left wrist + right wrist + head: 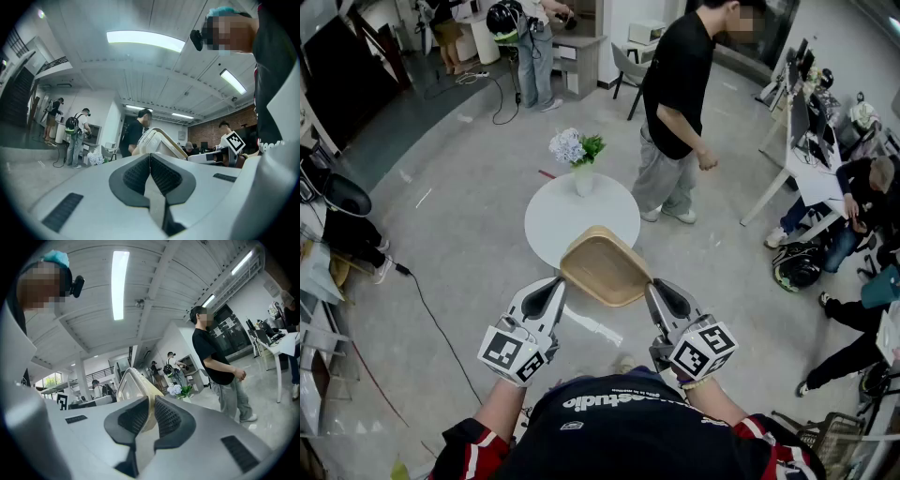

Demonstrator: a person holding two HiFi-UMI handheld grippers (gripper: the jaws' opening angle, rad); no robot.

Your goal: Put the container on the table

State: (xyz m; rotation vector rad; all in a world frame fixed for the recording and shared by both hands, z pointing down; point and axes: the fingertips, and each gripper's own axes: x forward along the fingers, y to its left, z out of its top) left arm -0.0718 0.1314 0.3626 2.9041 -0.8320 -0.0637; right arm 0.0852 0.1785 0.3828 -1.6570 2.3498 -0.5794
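Left gripper (553,289), right gripper (662,292), container (605,267) clamped between

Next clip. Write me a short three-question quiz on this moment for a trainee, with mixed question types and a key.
1. True or false: the container already rests on the round white table.
2. What stands on the table? A: a laptop. B: a vase of flowers. C: a mug.
3. Fill in the number: the container's rim is gripped by ___ tongs.

Key
1. False. It is held in the air, tilted.
2. B.
3. Two. The left tongs and the right tongs are each shut on the rim.
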